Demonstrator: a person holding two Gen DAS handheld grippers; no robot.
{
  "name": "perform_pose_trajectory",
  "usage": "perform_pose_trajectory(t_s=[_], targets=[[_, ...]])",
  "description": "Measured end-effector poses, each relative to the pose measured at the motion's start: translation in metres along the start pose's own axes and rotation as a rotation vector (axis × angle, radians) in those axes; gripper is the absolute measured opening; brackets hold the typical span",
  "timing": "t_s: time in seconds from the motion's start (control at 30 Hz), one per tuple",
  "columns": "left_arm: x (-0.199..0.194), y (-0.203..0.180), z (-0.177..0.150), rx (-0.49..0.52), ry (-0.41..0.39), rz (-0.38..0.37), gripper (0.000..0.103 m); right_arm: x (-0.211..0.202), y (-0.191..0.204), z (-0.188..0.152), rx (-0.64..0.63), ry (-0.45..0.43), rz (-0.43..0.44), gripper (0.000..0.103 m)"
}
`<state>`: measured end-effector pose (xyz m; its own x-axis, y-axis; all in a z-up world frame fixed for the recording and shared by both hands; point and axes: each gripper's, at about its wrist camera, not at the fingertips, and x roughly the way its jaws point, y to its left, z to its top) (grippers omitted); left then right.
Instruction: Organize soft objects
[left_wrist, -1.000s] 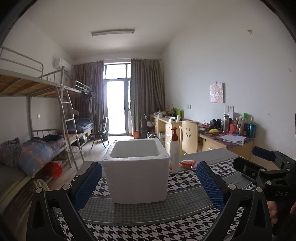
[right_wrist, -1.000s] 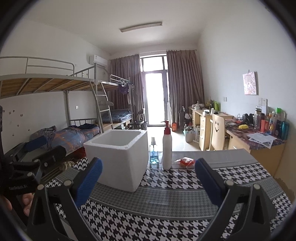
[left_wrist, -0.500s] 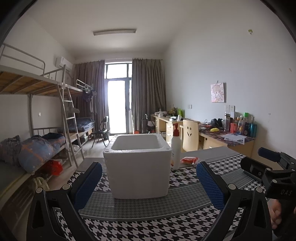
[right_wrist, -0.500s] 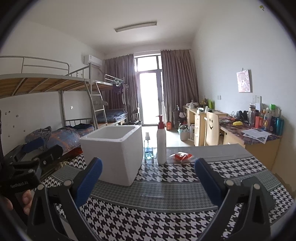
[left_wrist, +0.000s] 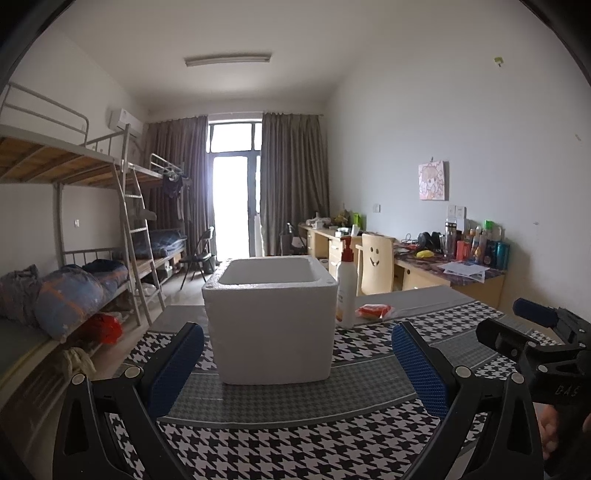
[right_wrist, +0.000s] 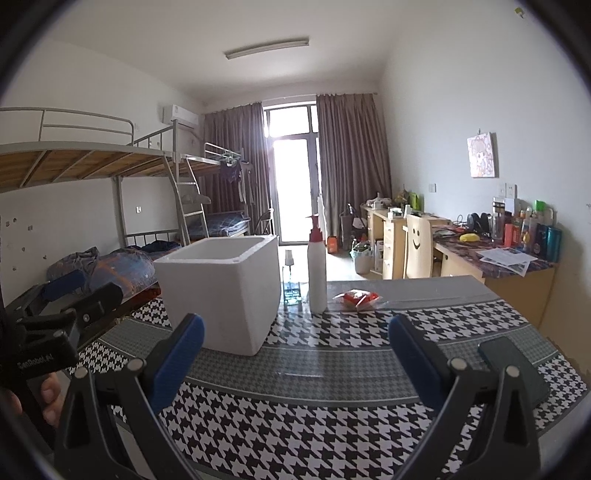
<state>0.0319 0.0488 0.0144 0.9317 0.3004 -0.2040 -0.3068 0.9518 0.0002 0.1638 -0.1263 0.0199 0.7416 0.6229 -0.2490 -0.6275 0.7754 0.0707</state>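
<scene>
A white foam box (left_wrist: 271, 317) stands open-topped on the houndstooth tablecloth (left_wrist: 295, 443); it also shows in the right wrist view (right_wrist: 221, 291). A small red soft packet (left_wrist: 373, 311) lies beyond it by a white pump bottle (left_wrist: 346, 291); both show in the right wrist view, packet (right_wrist: 356, 298) and bottle (right_wrist: 317, 273). My left gripper (left_wrist: 295, 365) is open and empty, short of the box. My right gripper (right_wrist: 295, 362) is open and empty, to the box's right. Each gripper shows at the edge of the other's view.
A small clear glass bottle (right_wrist: 291, 284) stands behind the box. A dark phone (right_wrist: 513, 369) lies on the table at the right. Bunk beds (left_wrist: 74, 258) stand left, desks and a chair (left_wrist: 376, 266) right.
Both cameras have tilted up and drawn back slightly, so the box sits lower and farther in view. Both grippers stay open and empty.
</scene>
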Motion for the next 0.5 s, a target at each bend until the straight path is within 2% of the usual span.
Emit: perform_pose_trajectory(t_s=[0.5], targets=[[-0.007,-0.002,-0.004,-0.011,0.006,0.004,0.102,-0.012,0.007,-0.006,-0.006,-0.003,0.003,0.101]])
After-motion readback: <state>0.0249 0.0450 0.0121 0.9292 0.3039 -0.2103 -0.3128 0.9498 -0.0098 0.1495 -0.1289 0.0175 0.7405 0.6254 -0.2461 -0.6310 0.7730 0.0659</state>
